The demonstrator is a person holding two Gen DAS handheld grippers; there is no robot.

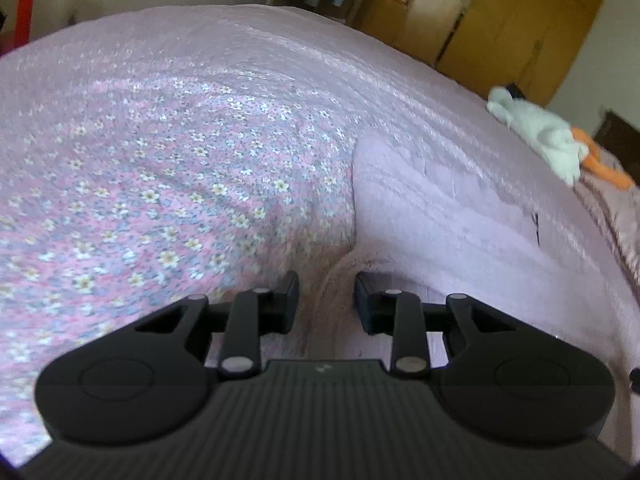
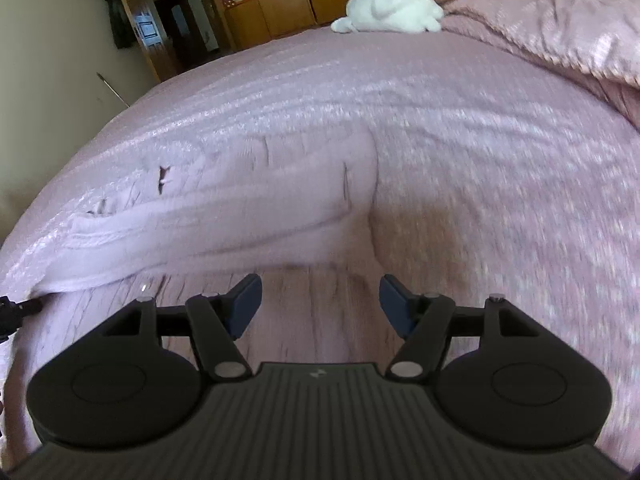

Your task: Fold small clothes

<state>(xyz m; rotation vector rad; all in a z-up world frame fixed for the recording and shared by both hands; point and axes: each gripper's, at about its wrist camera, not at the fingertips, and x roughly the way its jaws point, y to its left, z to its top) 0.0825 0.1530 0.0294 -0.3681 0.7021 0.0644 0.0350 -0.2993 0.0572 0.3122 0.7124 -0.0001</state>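
Both your grippers are open and empty: the left gripper [image 1: 327, 300] straddles the near edge of the pale lilac garment [image 1: 432, 216] on the bed [image 1: 280, 60]; the right gripper [image 2: 320, 306] hovers just short of it. Closing low may pinch the same-coloured bedspread too.

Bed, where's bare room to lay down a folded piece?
Free: the bedspread right of the lilac garment, below the plush toy, and the strip before the right tool. Crowded: floral cloth meeting the garment at the left tool.
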